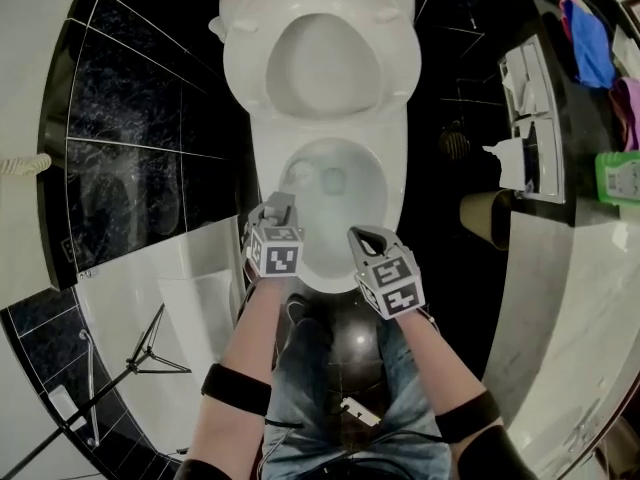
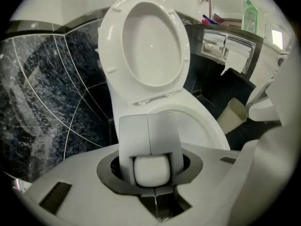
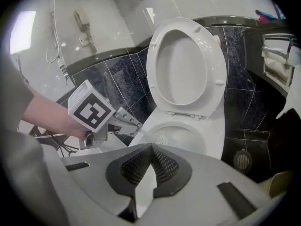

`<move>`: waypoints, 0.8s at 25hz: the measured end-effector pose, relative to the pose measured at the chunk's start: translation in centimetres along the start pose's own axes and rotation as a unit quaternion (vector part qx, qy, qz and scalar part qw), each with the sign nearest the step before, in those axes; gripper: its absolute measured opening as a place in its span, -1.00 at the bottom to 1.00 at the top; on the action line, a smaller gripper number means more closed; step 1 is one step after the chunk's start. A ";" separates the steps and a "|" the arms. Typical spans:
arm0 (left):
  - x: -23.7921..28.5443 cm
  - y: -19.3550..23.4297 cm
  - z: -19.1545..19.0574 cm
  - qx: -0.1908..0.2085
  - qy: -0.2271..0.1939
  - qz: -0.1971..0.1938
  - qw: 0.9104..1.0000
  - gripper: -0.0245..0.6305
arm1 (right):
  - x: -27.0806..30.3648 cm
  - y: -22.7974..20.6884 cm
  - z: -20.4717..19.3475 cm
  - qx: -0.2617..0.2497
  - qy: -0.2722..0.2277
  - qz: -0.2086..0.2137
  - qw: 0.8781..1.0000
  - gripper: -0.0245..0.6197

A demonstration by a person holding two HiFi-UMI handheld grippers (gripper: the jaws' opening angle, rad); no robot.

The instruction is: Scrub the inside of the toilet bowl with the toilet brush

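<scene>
1. One toilet bowl (image 1: 390,183) stands with its lid (image 1: 320,63) raised.
2. One waste bin (image 1: 487,216) stands near the bowl's right side.
3. Two tongs hover over the bowl's near rim. The left tongs (image 1: 279,206) clench the brush handle, and the right tongs (image 1: 366,236) are closed and empty.
4. One toilet brush (image 3: 162,138) has its head inside the bowl.

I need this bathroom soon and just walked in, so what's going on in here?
A person is cleaning the toilet. The left gripper is shut on the toilet brush, whose head reaches down into the toilet bowl. The right gripper hovers shut and empty over the bowl's front edge. The seat is raised.
</scene>
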State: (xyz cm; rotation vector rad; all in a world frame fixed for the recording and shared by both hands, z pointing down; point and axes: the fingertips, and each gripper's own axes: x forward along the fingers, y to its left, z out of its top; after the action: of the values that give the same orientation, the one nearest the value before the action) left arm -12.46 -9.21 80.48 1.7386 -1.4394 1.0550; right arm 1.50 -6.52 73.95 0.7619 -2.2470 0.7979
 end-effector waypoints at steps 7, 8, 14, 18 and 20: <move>2.9 -1.8 3.6 0.002 -0.015 -0.009 1.000 -0.45 | -0.7 -3.4 -0.5 0.013 -0.007 -0.015 1.000 -0.90; 3.2 -2.3 4.0 0.004 -0.017 -0.010 1.000 -0.44 | -0.9 -3.9 -0.7 0.015 -0.008 -0.018 1.000 -0.90; 4.7 -6.6 6.1 0.014 -0.023 -0.023 0.999 -0.43 | -1.9 -6.3 -2.0 0.027 -0.006 -0.030 0.999 -0.90; 5.0 -9.9 6.7 0.018 -0.022 -0.032 0.999 -0.43 | -2.6 -7.4 -2.5 0.031 -0.005 -0.034 0.999 -0.90; 4.8 -11.2 6.7 0.021 -0.022 -0.033 0.999 -0.43 | -3.0 -7.9 -2.7 0.033 -0.005 -0.036 0.999 -0.90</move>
State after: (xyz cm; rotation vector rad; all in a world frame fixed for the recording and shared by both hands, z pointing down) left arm 0.12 -15.03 81.72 1.8377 -1.3861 1.0253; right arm 9.71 -8.88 76.15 0.8739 -2.1980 0.8391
